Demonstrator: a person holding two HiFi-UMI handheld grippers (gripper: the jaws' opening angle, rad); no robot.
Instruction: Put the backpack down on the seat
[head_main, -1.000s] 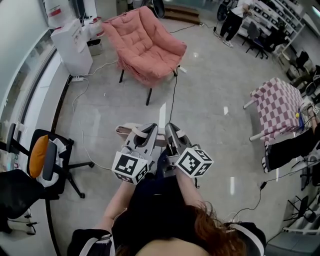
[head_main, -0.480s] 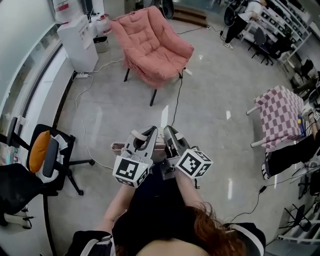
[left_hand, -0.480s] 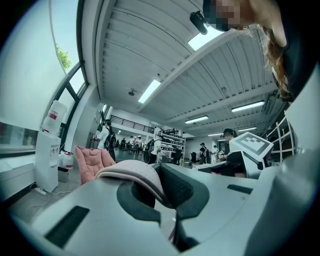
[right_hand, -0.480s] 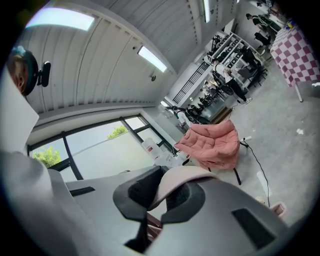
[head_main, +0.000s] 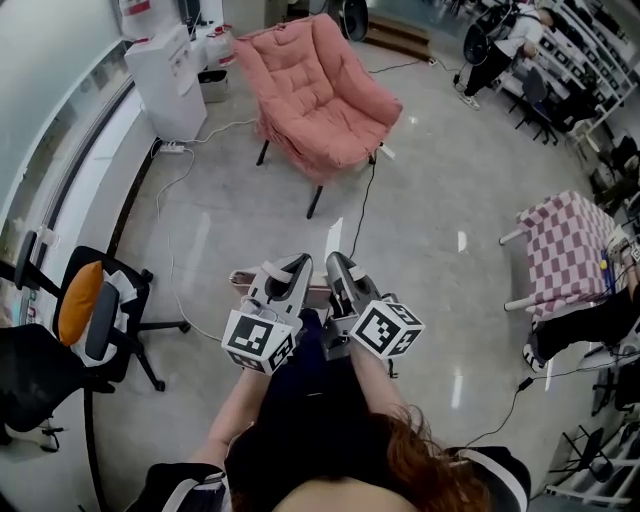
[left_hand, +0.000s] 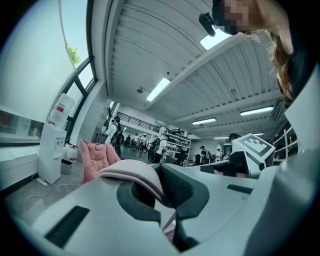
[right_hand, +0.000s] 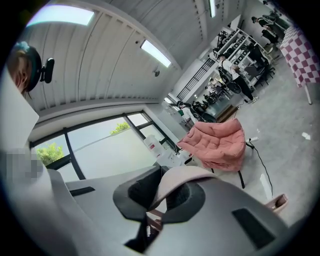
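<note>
The person stands on the grey floor (head_main: 430, 230) with both tools held out level, side by side. The left tool (head_main: 290, 268) is clamped tight on a pale pink strap (left_hand: 132, 172). The right tool (head_main: 338, 265) grips a second strap (right_hand: 187, 175) the same way. The backpack (head_main: 243, 279) hangs beneath them, mostly hidden, with only a pinkish edge showing beside the left tool. The pink armchair (head_main: 320, 90) stands well apart ahead, near a white water dispenser (head_main: 170, 75).
</note>
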